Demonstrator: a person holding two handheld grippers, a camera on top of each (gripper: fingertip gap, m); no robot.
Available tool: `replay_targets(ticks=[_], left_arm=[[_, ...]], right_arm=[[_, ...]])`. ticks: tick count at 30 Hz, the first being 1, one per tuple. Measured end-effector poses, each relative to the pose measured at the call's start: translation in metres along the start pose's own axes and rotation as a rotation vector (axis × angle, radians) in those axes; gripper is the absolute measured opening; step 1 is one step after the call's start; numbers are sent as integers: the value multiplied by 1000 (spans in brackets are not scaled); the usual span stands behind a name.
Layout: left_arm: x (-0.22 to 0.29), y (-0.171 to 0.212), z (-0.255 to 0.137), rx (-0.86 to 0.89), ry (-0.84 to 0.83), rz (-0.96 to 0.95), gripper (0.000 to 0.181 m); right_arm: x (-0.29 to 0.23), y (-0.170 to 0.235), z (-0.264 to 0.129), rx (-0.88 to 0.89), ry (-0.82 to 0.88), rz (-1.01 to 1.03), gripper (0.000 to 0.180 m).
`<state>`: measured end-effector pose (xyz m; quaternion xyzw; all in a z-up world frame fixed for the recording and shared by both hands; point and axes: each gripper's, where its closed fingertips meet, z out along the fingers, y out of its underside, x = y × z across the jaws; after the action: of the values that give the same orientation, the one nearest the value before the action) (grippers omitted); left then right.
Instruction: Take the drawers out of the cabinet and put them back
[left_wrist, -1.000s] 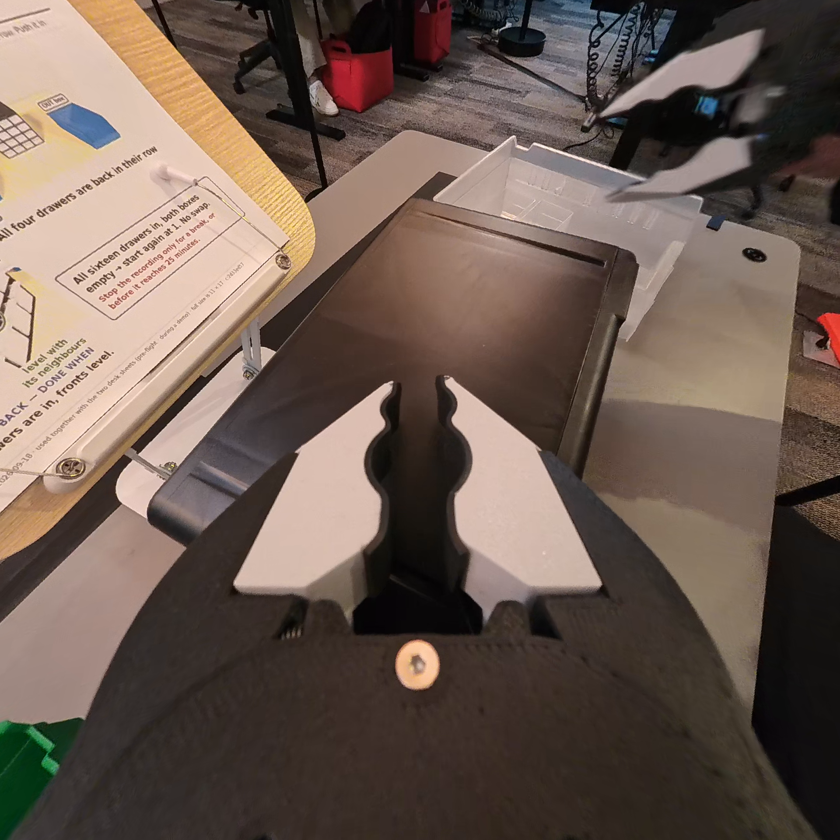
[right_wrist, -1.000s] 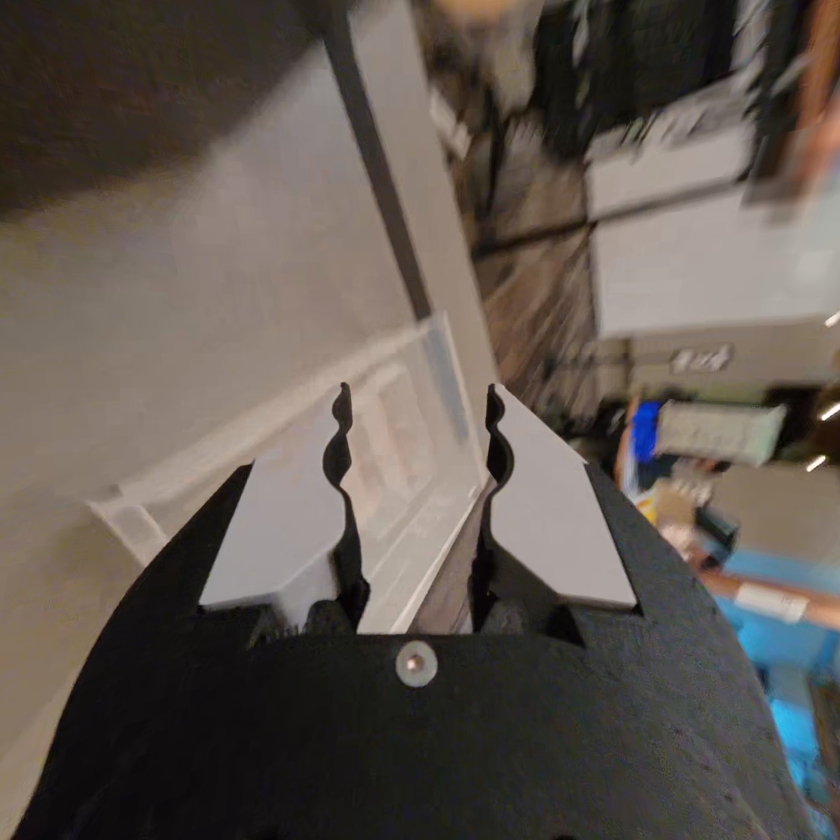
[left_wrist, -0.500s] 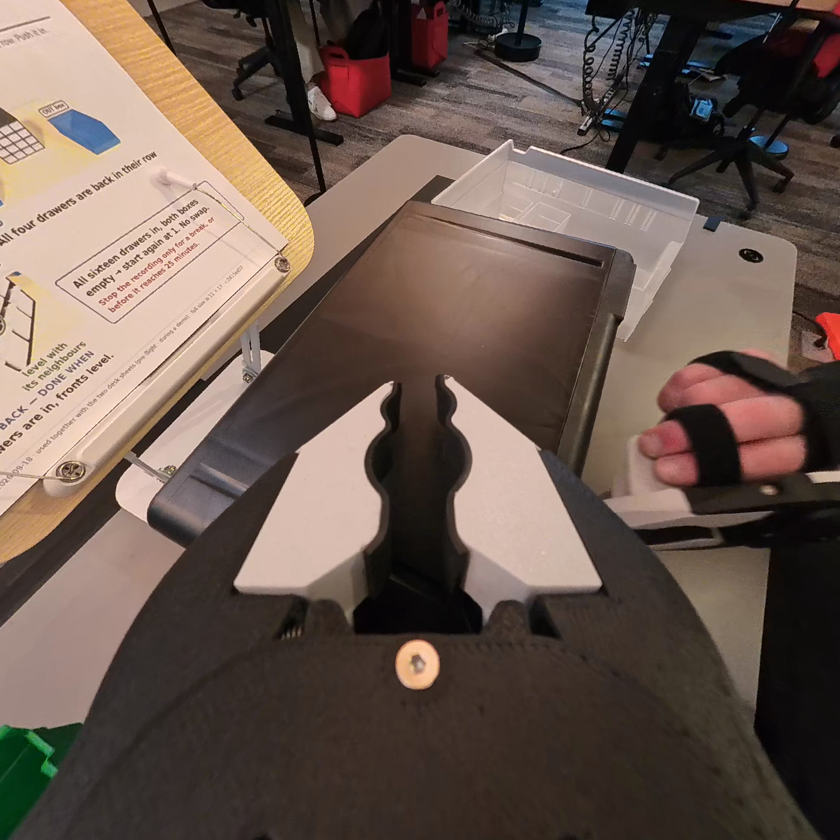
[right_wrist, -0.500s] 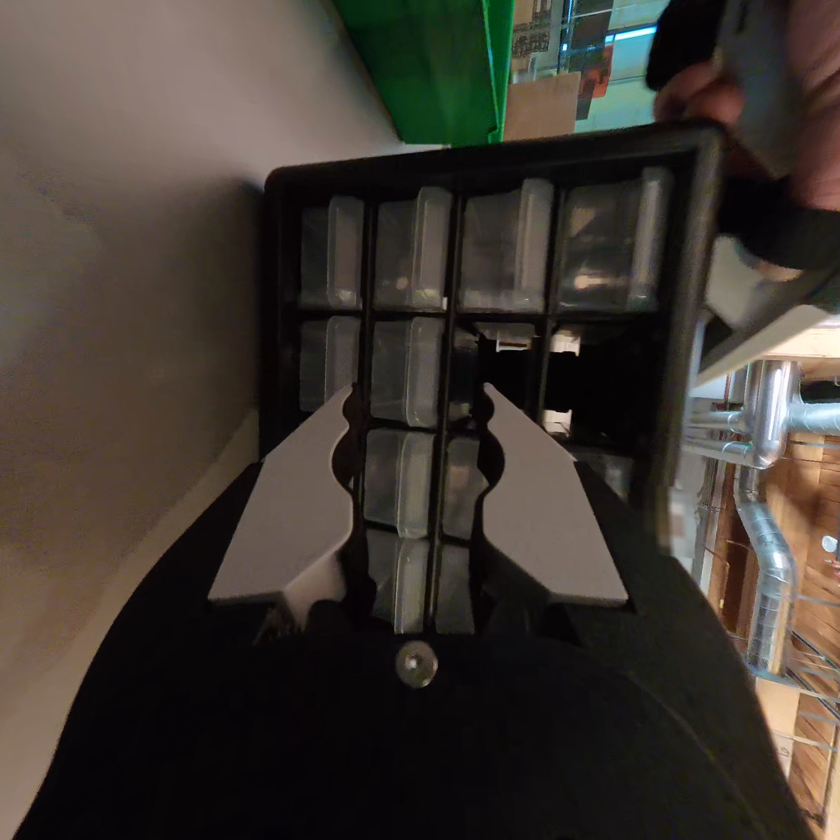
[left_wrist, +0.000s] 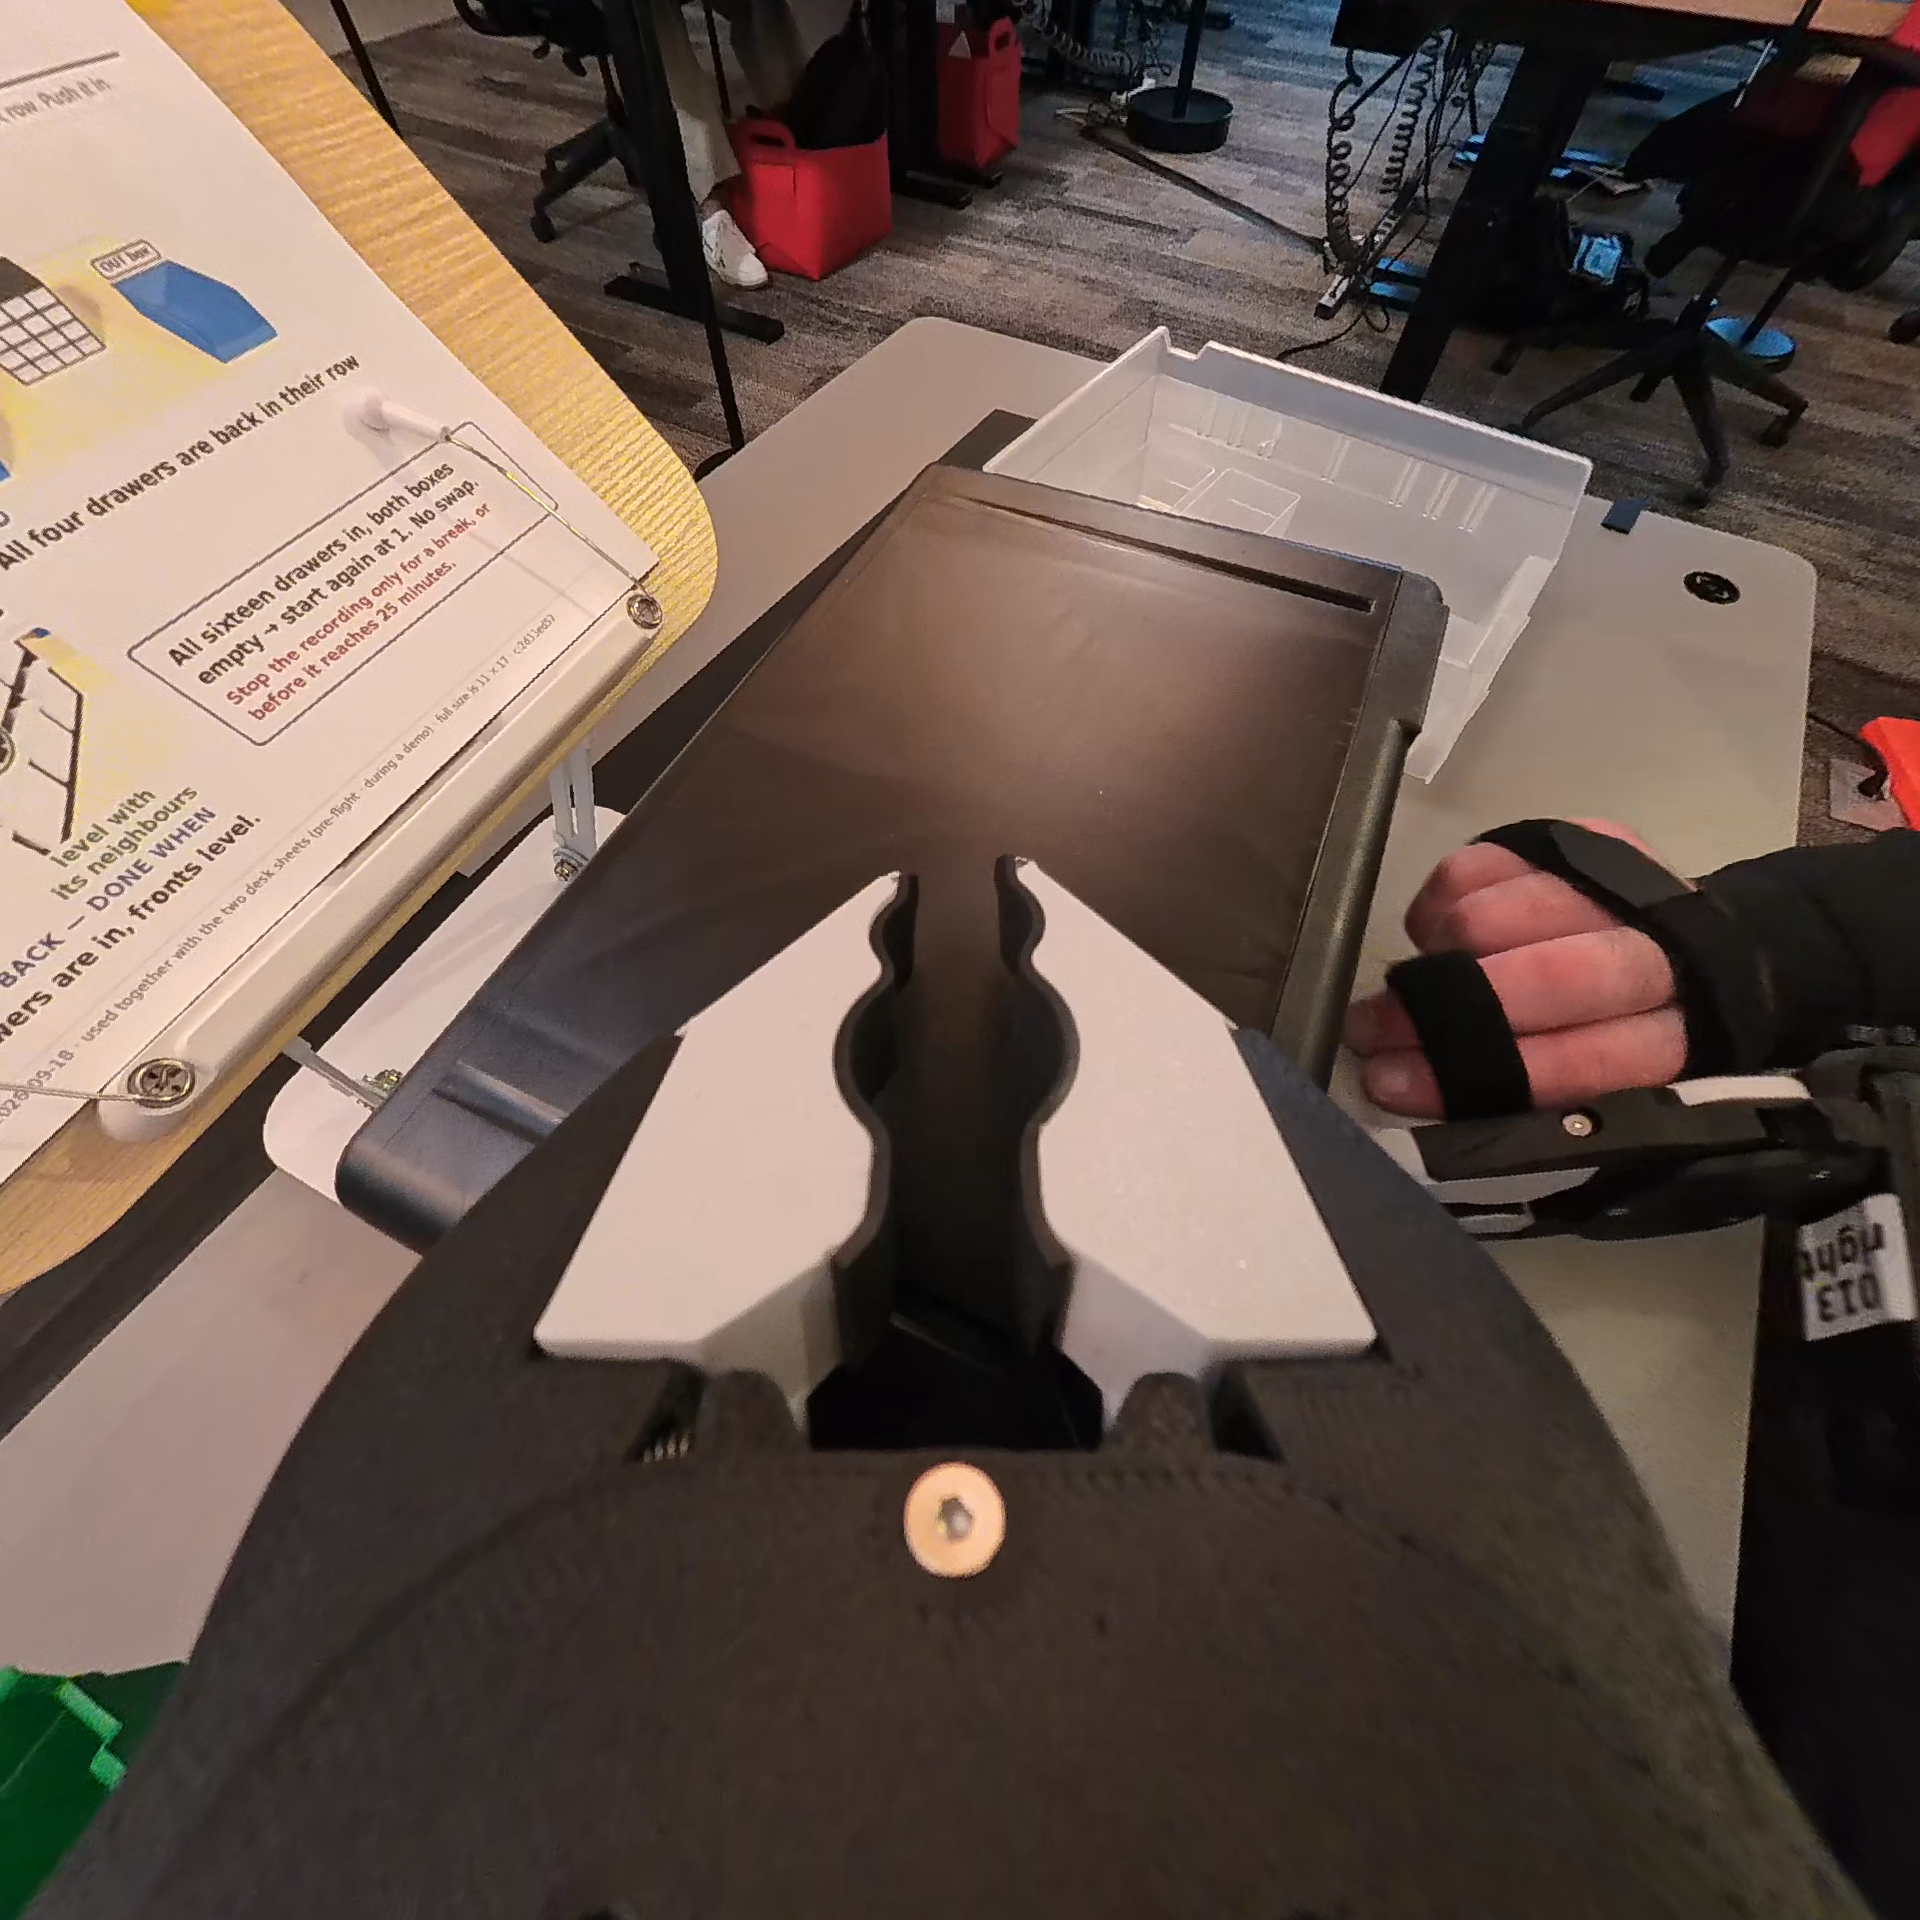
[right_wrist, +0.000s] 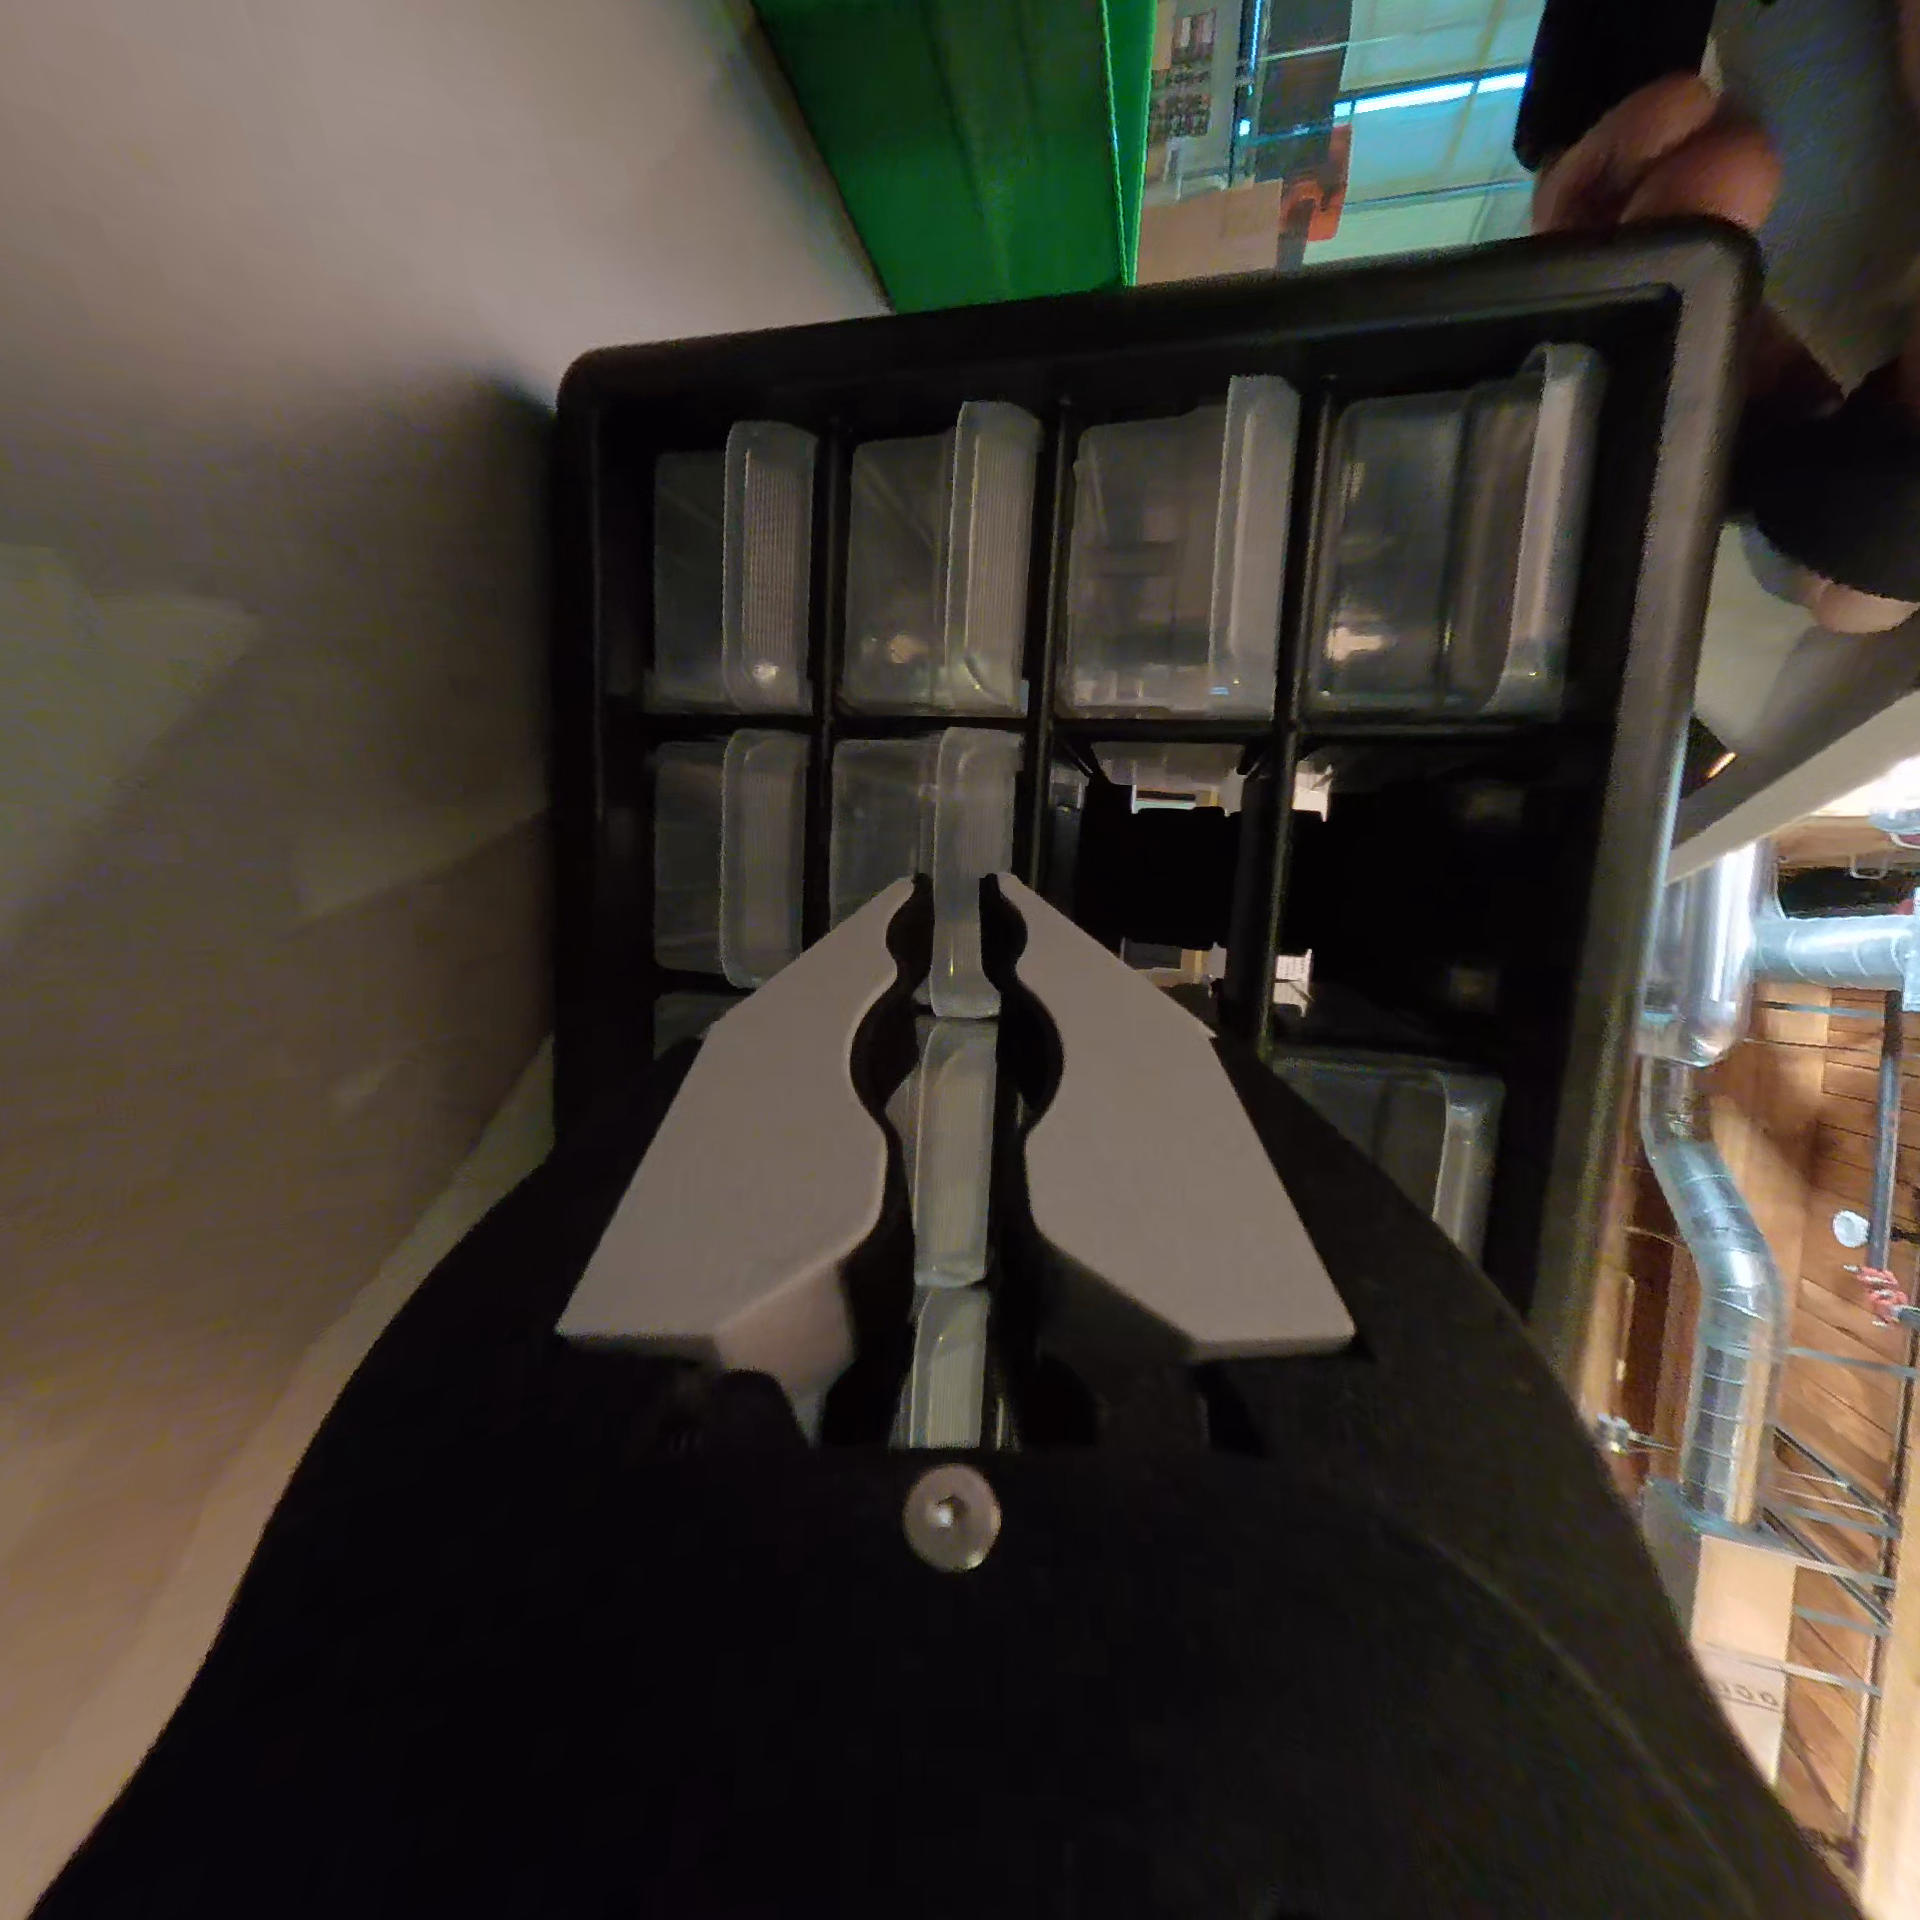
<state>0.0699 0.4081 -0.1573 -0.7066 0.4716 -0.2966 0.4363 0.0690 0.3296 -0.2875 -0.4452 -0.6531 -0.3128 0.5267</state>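
The black drawer cabinet (left_wrist: 1039, 707) stands on the grey table; the right wrist view shows its front (right_wrist: 1621, 623) turned sideways. Most slots hold clear plastic drawers; two slots (right_wrist: 1434, 883) are dark and empty. My right gripper (right_wrist: 956, 883) is shut on the handle of a clear drawer (right_wrist: 966, 810) in the second line of slots. In the left wrist view the right gripper's body (left_wrist: 1621, 1143) and the hand on it are at the cabinet's front edge. My left gripper (left_wrist: 956, 873) lies on the cabinet's top, jaws nearly together with nothing between them.
A white tray (left_wrist: 1475, 488) with a clear drawer (left_wrist: 1226, 499) in it sits behind the cabinet. An instruction board (left_wrist: 260, 582) on a wooden stand is to the left. A green bin (left_wrist: 42, 1756) is at the near left. Chairs and red bags stand on the floor beyond.
My right gripper swung from the white tray round to the cabinet front, moved in and closed its jaws on a drawer handle. My left gripper has stayed on the cabinet top.
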Motion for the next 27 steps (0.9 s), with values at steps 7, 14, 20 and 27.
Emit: replay_targets(ticks=[7, 14, 20, 27], left_arm=[[0, 0, 0, 2, 0, 0, 15], [0, 0, 0, 1, -1, -1, 15], [0, 0, 0, -8, -2, -1, 15], [0, 0, 0, -7, -1, -2, 15]], right_arm=[[-7, -14, -28, 29, -30, 12, 7], [-9, -16, -32, 29, 25, 12, 8], [-5, -10, -18, -8, 74, 7, 14], [-6, -19, -27, 16, 42, 18, 13]])
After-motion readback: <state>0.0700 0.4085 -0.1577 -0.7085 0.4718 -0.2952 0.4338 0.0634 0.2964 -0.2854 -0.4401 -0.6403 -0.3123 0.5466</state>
